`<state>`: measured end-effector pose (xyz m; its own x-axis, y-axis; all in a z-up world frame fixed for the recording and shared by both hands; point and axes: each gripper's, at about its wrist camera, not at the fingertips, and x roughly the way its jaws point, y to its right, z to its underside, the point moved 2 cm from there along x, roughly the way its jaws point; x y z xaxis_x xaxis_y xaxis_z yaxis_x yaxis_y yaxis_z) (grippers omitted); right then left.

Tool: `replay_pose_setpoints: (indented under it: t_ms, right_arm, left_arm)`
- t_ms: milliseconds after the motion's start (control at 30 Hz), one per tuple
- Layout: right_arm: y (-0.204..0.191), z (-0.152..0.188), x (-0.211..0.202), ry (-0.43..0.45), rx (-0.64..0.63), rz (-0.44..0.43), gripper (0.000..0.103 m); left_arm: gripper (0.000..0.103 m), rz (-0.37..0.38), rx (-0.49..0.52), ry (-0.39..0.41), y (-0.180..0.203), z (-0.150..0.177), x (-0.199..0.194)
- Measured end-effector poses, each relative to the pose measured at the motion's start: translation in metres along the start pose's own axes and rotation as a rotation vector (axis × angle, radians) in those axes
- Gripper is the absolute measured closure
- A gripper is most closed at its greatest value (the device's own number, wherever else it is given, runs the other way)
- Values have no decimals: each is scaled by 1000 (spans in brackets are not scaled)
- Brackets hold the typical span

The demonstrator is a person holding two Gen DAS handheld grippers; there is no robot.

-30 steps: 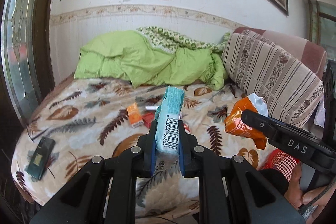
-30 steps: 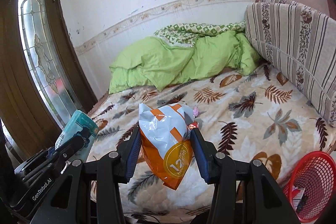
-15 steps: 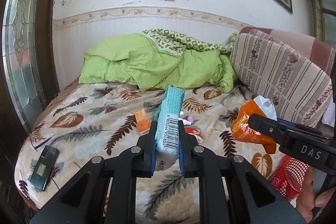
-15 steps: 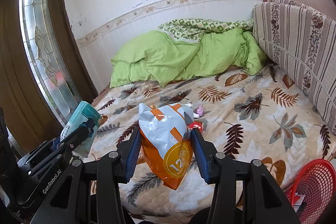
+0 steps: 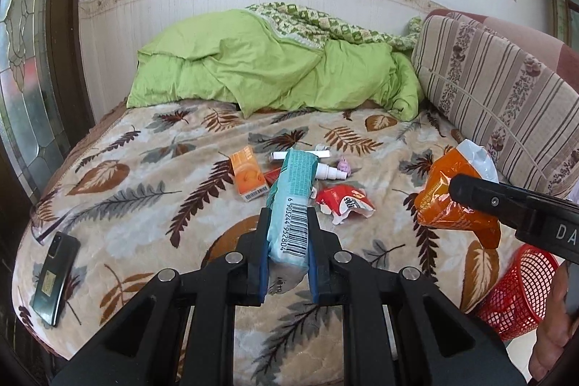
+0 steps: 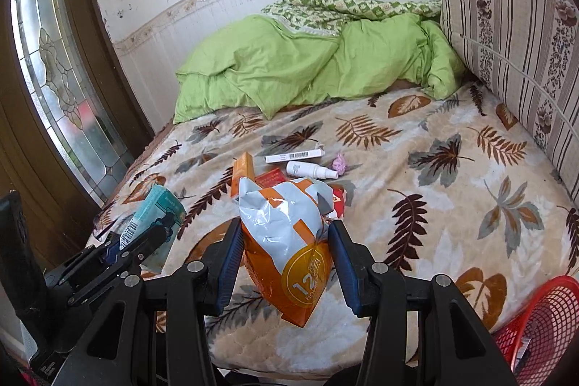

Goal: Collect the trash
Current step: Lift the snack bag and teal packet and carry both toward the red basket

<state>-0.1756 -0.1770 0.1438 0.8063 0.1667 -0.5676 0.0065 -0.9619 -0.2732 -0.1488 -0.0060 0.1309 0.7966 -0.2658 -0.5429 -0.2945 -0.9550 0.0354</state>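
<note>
My left gripper (image 5: 287, 223) is shut on a teal tissue pack (image 5: 291, 205) with a barcode, held above the bed; it also shows in the right wrist view (image 6: 152, 219). My right gripper (image 6: 284, 234) is shut on an orange and white snack bag (image 6: 286, 241), seen too in the left wrist view (image 5: 452, 198). On the bed lie an orange box (image 5: 247, 178), a red wrapper (image 5: 343, 203), a white spray bottle (image 6: 311, 169), a white stick box (image 6: 294, 155) and a pink scrap (image 6: 339, 163). A red mesh basket (image 5: 517, 292) stands at the bed's right front corner.
The bed (image 6: 452, 169) has a leaf-pattern blanket, a green duvet (image 5: 271, 75) at the back and a striped cushion (image 5: 499, 104) along the right. A dark phone (image 5: 56, 272) lies at the bed's left front. A glass-panel door (image 6: 61, 85) is at the left.
Both grippers have moved forward toward the bed with their loads still held; the trash pile and the red basket appear closer and lower in view.
</note>
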Motion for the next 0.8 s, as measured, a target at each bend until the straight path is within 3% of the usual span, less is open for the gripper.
replay_pose_setpoints:
  t_ms: [400,800]
  right_arm:
    - [3,3,48,-79,12,18,52]
    - [-1,0,39,-54,3,10,52]
  left_arm:
    - [87,6,-29,-87,-15,12,46]
    - [87,-16,-5,-38,-10,6,35]
